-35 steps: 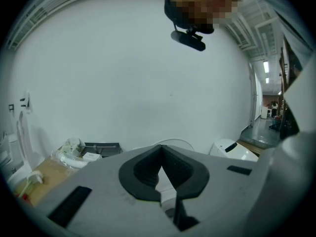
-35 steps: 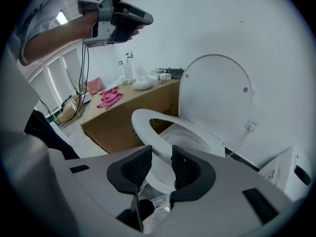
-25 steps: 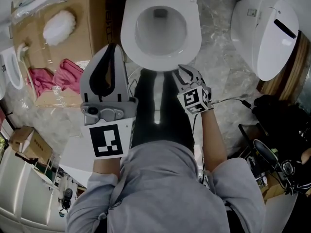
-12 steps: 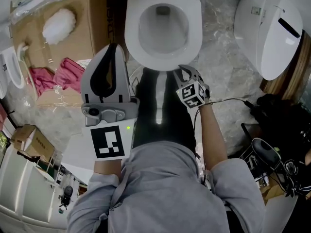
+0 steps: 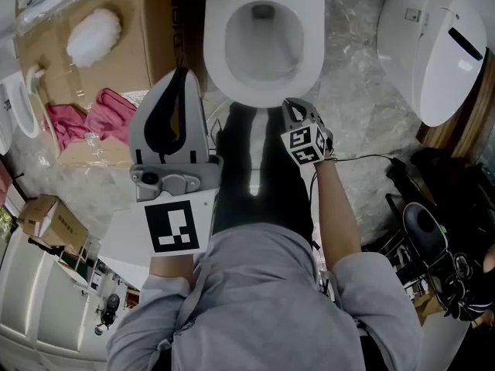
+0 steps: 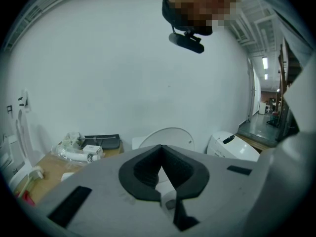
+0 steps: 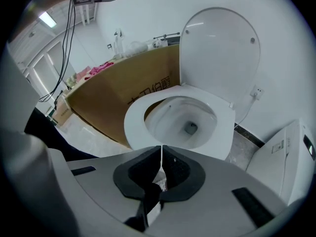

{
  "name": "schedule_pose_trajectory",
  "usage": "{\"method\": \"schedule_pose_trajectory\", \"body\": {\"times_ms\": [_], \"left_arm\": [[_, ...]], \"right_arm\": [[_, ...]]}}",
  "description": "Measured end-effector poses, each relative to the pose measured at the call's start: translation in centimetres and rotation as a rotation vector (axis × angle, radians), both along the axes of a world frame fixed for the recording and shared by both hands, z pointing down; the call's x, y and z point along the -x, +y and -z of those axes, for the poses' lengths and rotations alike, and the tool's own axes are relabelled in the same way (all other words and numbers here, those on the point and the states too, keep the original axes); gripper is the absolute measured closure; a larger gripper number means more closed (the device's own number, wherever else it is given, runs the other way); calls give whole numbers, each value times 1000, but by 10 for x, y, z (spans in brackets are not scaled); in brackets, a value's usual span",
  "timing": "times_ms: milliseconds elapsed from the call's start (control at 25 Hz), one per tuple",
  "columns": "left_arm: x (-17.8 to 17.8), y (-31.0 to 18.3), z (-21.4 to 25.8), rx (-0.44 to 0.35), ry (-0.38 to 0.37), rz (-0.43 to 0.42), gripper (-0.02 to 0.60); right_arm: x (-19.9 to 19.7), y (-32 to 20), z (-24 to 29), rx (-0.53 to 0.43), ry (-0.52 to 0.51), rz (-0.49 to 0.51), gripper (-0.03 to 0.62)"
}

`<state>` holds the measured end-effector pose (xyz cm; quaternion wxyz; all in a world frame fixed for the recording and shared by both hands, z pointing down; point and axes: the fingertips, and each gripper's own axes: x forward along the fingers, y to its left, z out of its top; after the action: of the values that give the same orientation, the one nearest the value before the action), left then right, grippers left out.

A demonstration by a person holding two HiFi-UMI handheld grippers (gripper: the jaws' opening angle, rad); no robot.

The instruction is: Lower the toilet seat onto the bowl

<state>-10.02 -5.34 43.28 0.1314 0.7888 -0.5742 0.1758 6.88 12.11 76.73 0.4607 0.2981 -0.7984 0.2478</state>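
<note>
The white toilet seat (image 5: 219,56) lies flat on the bowl (image 5: 263,37), seen from above in the head view. In the right gripper view the seat (image 7: 139,113) rests on the rim and the lid (image 7: 219,53) stands upright behind it. My right gripper (image 5: 288,107) hovers just off the seat's front edge. Its jaws are closing and its tips (image 7: 161,149) meet on a thin line with nothing between them. My left gripper (image 5: 182,76) is held up at the left, apart from the toilet. Its tips (image 6: 160,147) touch, and it holds nothing.
A second white toilet (image 5: 433,45) stands at the right on the marbled floor. A cardboard box (image 5: 147,22) left of the bowl carries a white duster (image 5: 94,37) and a pink cloth (image 5: 93,114). Dark bags and cables (image 5: 433,238) lie at the lower right.
The right gripper's jaws have come together, and it has edged a little closer to the front of the seat. The left gripper has stayed where it was.
</note>
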Motion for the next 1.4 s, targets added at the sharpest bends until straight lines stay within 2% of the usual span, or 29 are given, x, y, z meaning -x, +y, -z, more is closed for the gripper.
{"method": "schedule_pose_trajectory", "body": {"times_ms": [400,600,800,1080,1400], "left_arm": [[3,-4,19,-33,8,3,582],[4,-6,31,-55,10,7,583],[1,-10,45,-77,16,17,581],[0,-13,78,-119,3,24,581],[1,-14,123,-177,0,43,583]], "right_arm": [[1,-21,41,-61,-11,-6,594],[-2,-44,80,-136,-21,-45,594],[0,-66,120,-245,5,4,594],[13,-85,176,-340,-18,42,594],[24,-109,251,-462,-83,18,594]]}}
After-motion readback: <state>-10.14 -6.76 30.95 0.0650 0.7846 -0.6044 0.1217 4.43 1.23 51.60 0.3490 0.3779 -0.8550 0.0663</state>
